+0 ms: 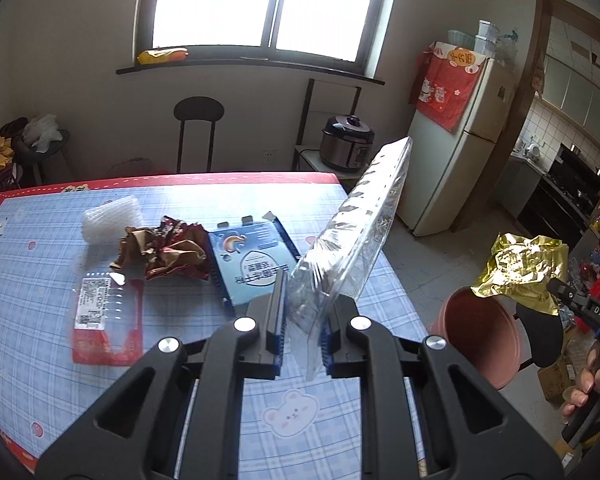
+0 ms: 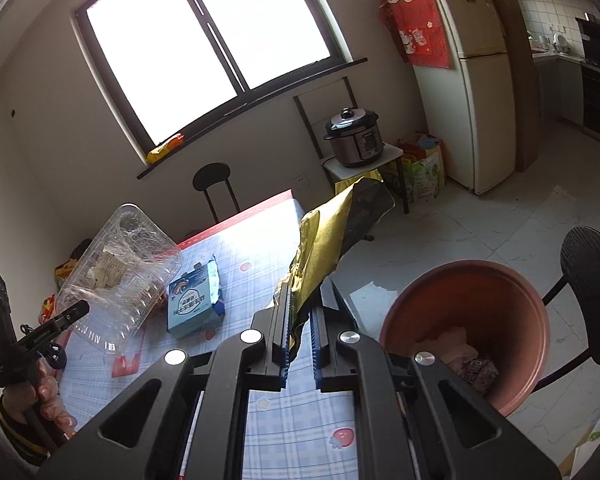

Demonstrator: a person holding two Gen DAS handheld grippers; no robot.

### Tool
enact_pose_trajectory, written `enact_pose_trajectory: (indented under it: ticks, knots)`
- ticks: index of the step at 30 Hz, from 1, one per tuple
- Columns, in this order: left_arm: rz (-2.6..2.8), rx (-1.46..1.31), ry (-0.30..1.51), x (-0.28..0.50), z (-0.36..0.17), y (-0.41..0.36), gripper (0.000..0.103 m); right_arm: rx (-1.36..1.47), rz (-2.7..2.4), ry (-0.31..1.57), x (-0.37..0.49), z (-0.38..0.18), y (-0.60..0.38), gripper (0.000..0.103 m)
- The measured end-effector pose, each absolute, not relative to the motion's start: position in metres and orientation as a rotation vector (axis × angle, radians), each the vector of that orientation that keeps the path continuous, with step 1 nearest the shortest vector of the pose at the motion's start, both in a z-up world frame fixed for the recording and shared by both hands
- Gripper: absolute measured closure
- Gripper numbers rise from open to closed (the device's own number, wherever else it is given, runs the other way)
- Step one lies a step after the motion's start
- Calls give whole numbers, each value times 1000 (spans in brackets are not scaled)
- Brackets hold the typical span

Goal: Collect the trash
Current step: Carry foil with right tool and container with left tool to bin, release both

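My left gripper [image 1: 303, 322] is shut on a clear plastic clamshell tray [image 1: 356, 224], held tilted above the table's right edge; the same tray [image 2: 120, 276] shows at the left of the right wrist view. My right gripper [image 2: 300, 332] is shut on a crumpled gold foil wrapper [image 2: 320, 256], also visible as the gold wrapper [image 1: 524, 268] over the bin in the left wrist view. A terracotta-coloured bin [image 2: 464, 320] stands on the floor right of the table, with some trash in it. On the table lie a blue packet [image 1: 252, 264], crumpled brown-red wrappers [image 1: 160, 252], a red-and-clear package [image 1: 104, 320] and white foam netting [image 1: 110, 220].
The table [image 1: 40, 280] wears a blue checked cloth with a red border. A black stool [image 2: 588, 292] stands by the bin. A fridge [image 1: 456, 140], a pressure cooker [image 1: 348, 144] on a small stand and a chair [image 1: 198, 128] line the far wall.
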State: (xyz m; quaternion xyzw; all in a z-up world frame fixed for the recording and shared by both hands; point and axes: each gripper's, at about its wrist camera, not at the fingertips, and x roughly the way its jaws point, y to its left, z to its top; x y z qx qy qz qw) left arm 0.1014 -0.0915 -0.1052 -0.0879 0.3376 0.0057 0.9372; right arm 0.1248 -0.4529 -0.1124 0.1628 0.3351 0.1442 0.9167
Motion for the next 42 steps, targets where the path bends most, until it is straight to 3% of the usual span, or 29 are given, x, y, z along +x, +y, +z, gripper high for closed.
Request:
enact_pose_trajectory:
  ticks: [11, 20, 25, 29, 33, 35, 38, 42]
  knots:
    - [-93, -157, 731, 133, -121, -180, 86, 309, 77, 860, 132, -167, -552, 94]
    - [-112, -120, 783, 135, -136, -212, 86, 273, 81, 989, 147, -209, -567, 93]
    - [-129, -97, 789, 135, -135, -217, 86, 306, 94, 1039, 161, -223, -566, 87]
    - [-145, -93, 800, 138, -138, -219, 86, 343, 83, 1034, 161, -224, -570, 64]
    - [-170, -93, 809, 141, -140, -224, 85, 333, 62, 1008, 153, -215, -575, 47]
    - [-186, -92, 811, 143, -141, -226, 85, 363, 56, 986, 146, -209, -581, 29]
    - [-215, -84, 813, 145, -142, -234, 85, 417, 77, 949, 133, -200, -589, 12]
    - [-260, -66, 827, 151, -145, -249, 85, 415, 45, 936, 121, -190, -594, 6]
